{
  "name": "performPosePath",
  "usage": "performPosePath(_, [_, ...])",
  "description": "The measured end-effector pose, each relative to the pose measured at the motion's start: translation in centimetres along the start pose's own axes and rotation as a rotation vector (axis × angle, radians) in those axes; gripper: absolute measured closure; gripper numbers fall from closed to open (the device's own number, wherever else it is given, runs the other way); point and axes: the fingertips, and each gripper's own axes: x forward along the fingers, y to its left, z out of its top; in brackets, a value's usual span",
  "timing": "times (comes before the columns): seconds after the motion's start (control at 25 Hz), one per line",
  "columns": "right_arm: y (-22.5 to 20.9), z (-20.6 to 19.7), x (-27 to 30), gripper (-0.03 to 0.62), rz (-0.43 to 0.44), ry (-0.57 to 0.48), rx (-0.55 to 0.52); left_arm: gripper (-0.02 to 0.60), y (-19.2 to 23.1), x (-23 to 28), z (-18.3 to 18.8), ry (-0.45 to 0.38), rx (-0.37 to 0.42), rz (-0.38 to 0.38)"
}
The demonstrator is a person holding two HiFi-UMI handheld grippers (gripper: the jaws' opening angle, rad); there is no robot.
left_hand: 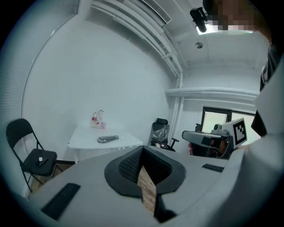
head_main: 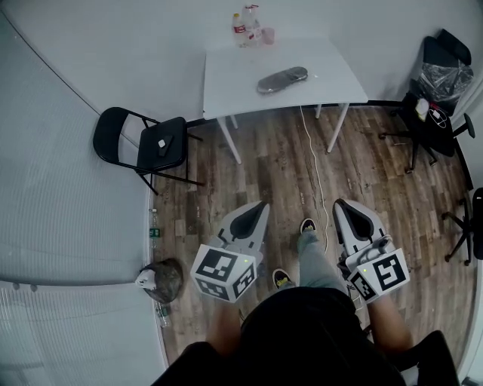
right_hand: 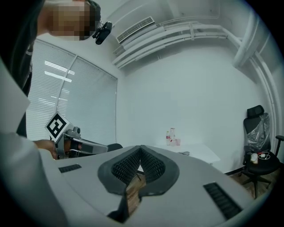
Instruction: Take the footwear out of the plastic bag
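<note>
Head view: left gripper (head_main: 259, 206) and right gripper (head_main: 339, 204) near, jaws together, empty; one bag (head_main: 282, 79), two bottles (head_main: 238, 30) (head_main: 251, 21) on far table (head_main: 226, 87).

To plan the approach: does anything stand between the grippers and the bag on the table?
Nothing visible does. Between the left gripper, the right gripper and the bag lies floor with only a thin cable; the chair stands aside.

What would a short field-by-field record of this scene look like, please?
table: white table, across the wooden floor from the person
on table: grey bundle, probably the bagged footwear, mid-table; bottles at the far edge
left gripper: shut, empty, away from the table
right gripper: shut, empty, away from the table
folding chair: black, left of the table
</note>
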Motion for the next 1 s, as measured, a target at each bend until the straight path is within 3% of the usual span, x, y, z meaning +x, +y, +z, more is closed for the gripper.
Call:
performPosePath(0.24, [-0.1,0.0,2.3,0.577,0.026,-0.009,-0.009,0.560,0.8,-0.3,0.3,-0.050,0.045,0.051])
performPosePath(0.44, [-1.8,-0.4,5.5,0.577,0.037,-0.015,-0.011,0.560,2.4,1.2,0.2,-0.097,0.028,0.076])
performPosePath(1.0, [-13.8,-0.6,17.9,0.577,0.037,0.009,0.025,0.560,10.3,15.4,4.8,-0.039,0.067,0.080])
